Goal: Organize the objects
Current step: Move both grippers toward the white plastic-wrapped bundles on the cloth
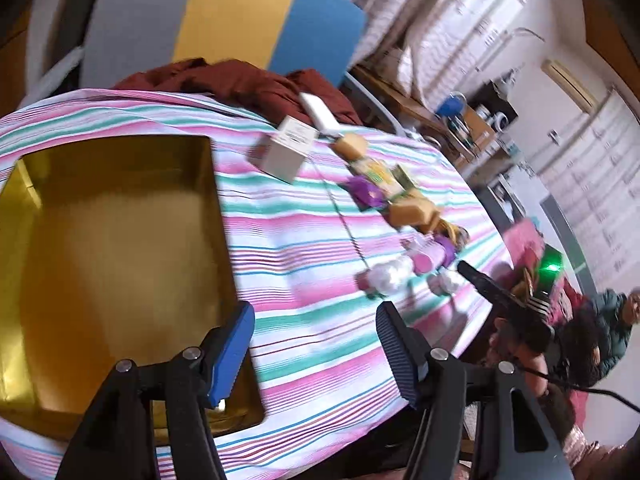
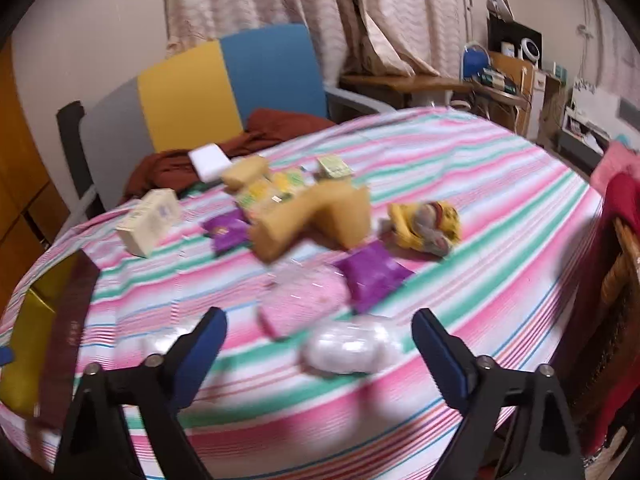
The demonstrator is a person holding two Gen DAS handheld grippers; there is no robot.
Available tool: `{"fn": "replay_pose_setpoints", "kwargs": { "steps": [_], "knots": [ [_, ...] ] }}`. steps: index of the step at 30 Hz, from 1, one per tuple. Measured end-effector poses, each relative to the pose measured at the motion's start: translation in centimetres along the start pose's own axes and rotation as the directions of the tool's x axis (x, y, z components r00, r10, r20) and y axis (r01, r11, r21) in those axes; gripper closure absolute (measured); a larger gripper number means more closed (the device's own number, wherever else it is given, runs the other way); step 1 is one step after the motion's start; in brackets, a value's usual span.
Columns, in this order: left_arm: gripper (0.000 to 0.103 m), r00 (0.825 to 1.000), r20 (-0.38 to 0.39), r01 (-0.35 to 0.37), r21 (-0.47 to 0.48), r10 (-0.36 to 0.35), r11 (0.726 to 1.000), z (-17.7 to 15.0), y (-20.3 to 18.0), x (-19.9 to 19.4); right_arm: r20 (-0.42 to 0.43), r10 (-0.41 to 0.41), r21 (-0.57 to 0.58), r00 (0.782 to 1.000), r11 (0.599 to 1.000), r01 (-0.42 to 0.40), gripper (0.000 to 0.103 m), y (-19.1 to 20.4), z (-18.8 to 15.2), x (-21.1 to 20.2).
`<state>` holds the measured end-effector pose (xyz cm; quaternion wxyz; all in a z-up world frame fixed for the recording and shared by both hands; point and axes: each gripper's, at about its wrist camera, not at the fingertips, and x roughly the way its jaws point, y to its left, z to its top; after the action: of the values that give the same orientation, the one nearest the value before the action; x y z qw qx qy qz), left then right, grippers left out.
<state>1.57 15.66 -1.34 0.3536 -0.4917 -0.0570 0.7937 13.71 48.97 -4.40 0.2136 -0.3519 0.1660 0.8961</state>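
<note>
An open gold box (image 1: 112,264) sits on the striped tablecloth (image 1: 320,240) at the left. My left gripper (image 1: 316,344) hovers open beside the box's right wall with nothing between its fingers. Scattered beyond are a white carton (image 1: 284,152), purple packets (image 1: 366,192), tan sponge blocks (image 1: 412,212) and white wrapped bundles (image 1: 390,274). In the right wrist view my right gripper (image 2: 320,316) stands open over the cloth. A white wrapped bundle (image 2: 352,348) lies between its fingers, untouched by the pads. Ahead lie a pink packet (image 2: 304,300), a purple packet (image 2: 372,276), a tan sponge (image 2: 316,216) and a yellow toy (image 2: 426,224).
A chair with a grey, yellow and blue back (image 2: 224,84) stands behind the table with a dark red cloth (image 2: 272,128) draped on it. The gold box (image 2: 32,340) shows at the left edge of the right wrist view. A wicker chair (image 2: 620,272) stands right; shelves (image 2: 508,76) behind.
</note>
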Motion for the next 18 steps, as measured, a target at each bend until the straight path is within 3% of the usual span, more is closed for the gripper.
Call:
{"fn": "replay_pose_setpoints", "kwargs": {
  "steps": [5, 11, 18],
  "knots": [
    [0.029, 0.999, -0.037, 0.014, 0.091, -0.011, 0.996, 0.2, -2.5, 2.0, -0.062, 0.027, 0.009, 0.998, 1.000, -0.026, 0.015, -1.7, -0.8, 2.6],
    [0.022, 0.996, -0.086, 0.017, 0.198, 0.000, 0.980, 0.4, -4.8, 4.6, -0.080, 0.052, 0.017, 0.995, 0.999, -0.051, 0.032, -2.3, -1.6, 4.0],
    [0.022, 0.992, -0.125, 0.025, 0.296, 0.013, 0.955, 0.6, -7.7, 8.3, -0.073, 0.085, 0.024, 0.994, 0.996, -0.083, 0.036, -2.2, -1.9, 4.8]
  ]
}}
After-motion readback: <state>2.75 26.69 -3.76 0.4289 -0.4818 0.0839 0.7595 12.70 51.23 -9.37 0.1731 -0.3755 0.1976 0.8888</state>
